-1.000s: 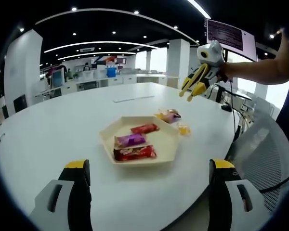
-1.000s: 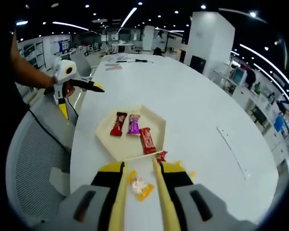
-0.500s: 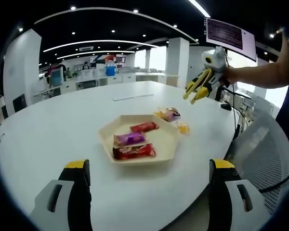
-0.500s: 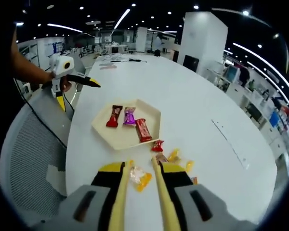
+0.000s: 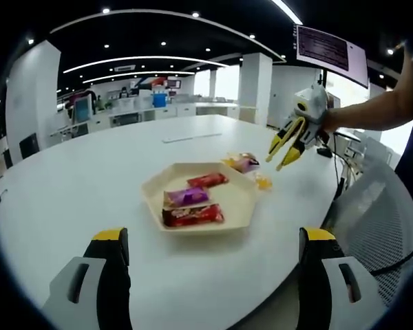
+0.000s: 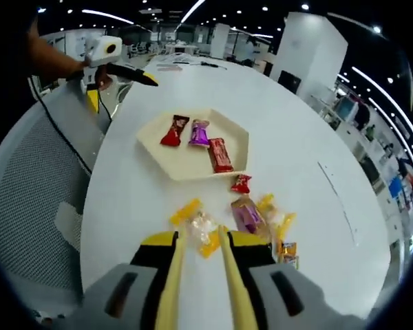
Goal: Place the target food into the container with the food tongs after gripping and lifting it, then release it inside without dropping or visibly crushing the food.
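A cream hexagonal tray (image 6: 166, 155) holds two red candy bars and a purple one (image 6: 197, 130). Loose sweets lie beside it, among them a purple-brown pack (image 6: 248, 214) and a yellow candy (image 6: 184, 211). My right gripper (image 6: 201, 237) is shut on yellow food tongs (image 6: 173, 275). A clear-and-yellow wrapped candy (image 6: 204, 230) lies on the table and shows between the tong tips. In the left gripper view the right gripper (image 5: 294, 134) hangs just above the loose sweets (image 5: 263, 182), right of the tray (image 5: 151, 196). My left gripper (image 5: 213, 237) is open and holds nothing, short of the tray.
The round white table (image 5: 69, 179) has its edge close to both grippers. A grey mesh chair (image 6: 41, 185) stands by that edge. The left gripper (image 6: 120, 69) shows beyond the tray, held by a person's arm. Cables and papers lie at the table's far end.
The right gripper has come down with the tongs from high above the table to just over the loose sweets. The left gripper has stayed still and open.
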A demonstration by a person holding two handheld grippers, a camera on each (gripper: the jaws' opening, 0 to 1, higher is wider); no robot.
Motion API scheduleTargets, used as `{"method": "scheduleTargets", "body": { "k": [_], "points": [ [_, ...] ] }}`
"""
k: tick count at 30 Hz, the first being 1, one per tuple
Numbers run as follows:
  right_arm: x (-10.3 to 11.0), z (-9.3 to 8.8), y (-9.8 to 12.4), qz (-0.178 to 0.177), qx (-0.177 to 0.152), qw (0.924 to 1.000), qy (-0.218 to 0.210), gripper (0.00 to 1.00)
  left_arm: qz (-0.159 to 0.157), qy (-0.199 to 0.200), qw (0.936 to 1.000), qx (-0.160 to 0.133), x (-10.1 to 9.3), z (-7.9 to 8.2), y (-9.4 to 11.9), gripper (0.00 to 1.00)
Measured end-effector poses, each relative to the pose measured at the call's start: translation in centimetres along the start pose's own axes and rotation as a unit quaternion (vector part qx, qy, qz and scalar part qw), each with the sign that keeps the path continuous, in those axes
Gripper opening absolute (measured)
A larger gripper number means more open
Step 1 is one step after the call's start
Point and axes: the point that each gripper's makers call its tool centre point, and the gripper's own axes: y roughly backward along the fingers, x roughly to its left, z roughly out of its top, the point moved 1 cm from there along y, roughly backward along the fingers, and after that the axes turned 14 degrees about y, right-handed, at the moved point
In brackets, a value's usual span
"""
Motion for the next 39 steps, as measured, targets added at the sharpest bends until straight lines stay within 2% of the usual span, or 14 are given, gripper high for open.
{"method": "scheduleTargets", "body": {
  "k": [6,13,20,26,31,36,38,39],
  "points": [
    [-0.1,0.2,-1.1,0.015,0.007,0.9993,0.034,0.27,-0.001,-0.001,1.0,0.002,-0.1,0.0,0.0,1.0],
    [0.0,-0.2,-2.1,0.034,0.029,0.9956,0.083,0.27,0.0,0.001,1.0,0.002,0.0,0.0,0.0,1.0],
    [-0.2,0.3,-3.1,0.048,0.03,0.9916,0.116,0.28,-0.001,0.001,1.0,0.005,0.0,-0.2,-0.1,1.0],
    [-0.3,-0.2,-3.8,0.058,0.03,0.9943,0.085,0.27,-0.001,0.001,1.0,0.008,0.0,-0.3,-0.1,1.0],
    [-0.2,-0.3,-3.8,0.057,0.03,0.9951,0.076,0.27,0.001,0.003,1.0,0.007,0.1,-0.3,-0.1,1.0],
    [0.3,-0.3,-4.2,0.059,0.054,0.9902,0.115,0.28,0.0,0.003,1.0,0.007,0.1,-0.3,-0.1,1.0],
    [0.3,-0.4,-4.3,0.064,0.063,0.9919,0.09,0.27,0.0,0.003,1.0,0.008,0.1,-0.3,-0.1,1.0],
    [0.2,-0.4,-4.4,0.064,0.067,0.9941,0.056,0.26,0.0,0.003,1.0,0.008,0.1,-0.3,-0.1,1.0]
  ]
}}
